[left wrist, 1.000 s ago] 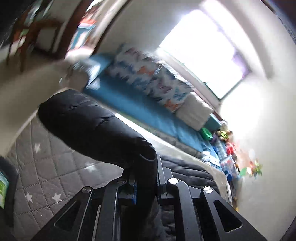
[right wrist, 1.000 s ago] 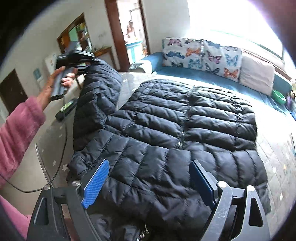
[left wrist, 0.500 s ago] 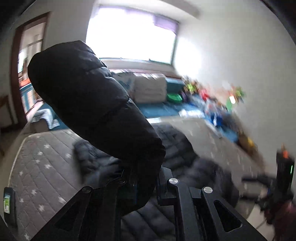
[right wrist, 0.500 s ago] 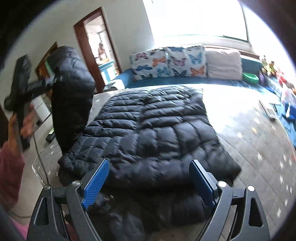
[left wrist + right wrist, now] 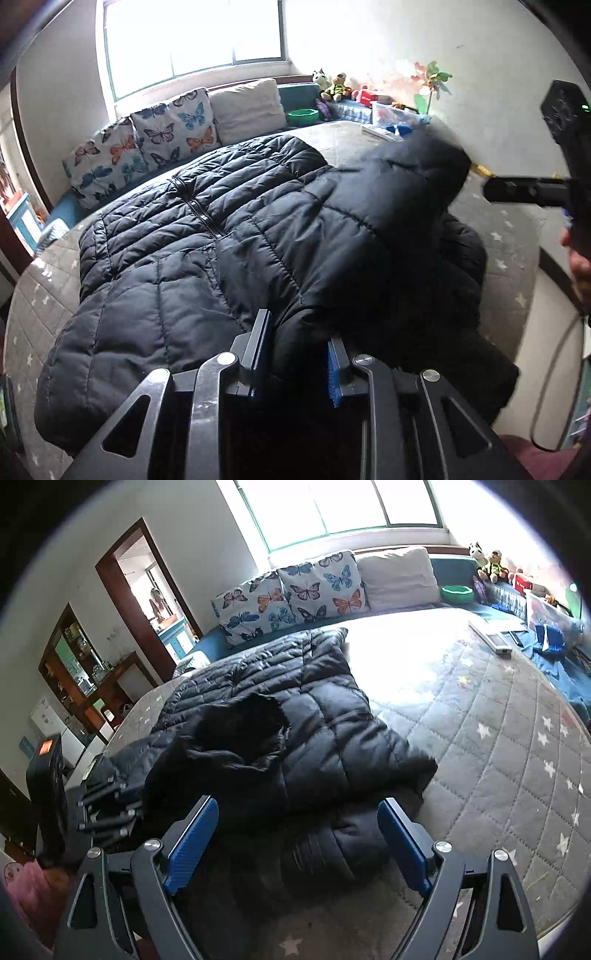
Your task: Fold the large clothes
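Note:
A black quilted puffer jacket (image 5: 207,258) lies spread on the grey star-quilted bed cover (image 5: 498,738). One sleeve (image 5: 376,221) is folded across the jacket's body. My left gripper (image 5: 298,328) hovers low over the jacket's near edge, and its jaws are opening. The sleeve's end still lies between them, with the blue pad (image 5: 333,369) showing free. In the right wrist view the jacket (image 5: 325,720) sits left of centre. My right gripper (image 5: 297,803) stands open above its near hem, holding nothing. The left gripper (image 5: 107,812) shows there at the jacket's left side.
Butterfly pillows (image 5: 295,590) and a white pillow (image 5: 399,576) line the far wall under the window. A green bowl (image 5: 457,593), toys and a remote (image 5: 491,638) lie at the far right. A doorway (image 5: 140,590) and a shelf stand on the left.
The left gripper carried the raised sleeve over and down onto the jacket's body, and its jaws have parted. The right gripper shifted sideways along the hem and stayed open.

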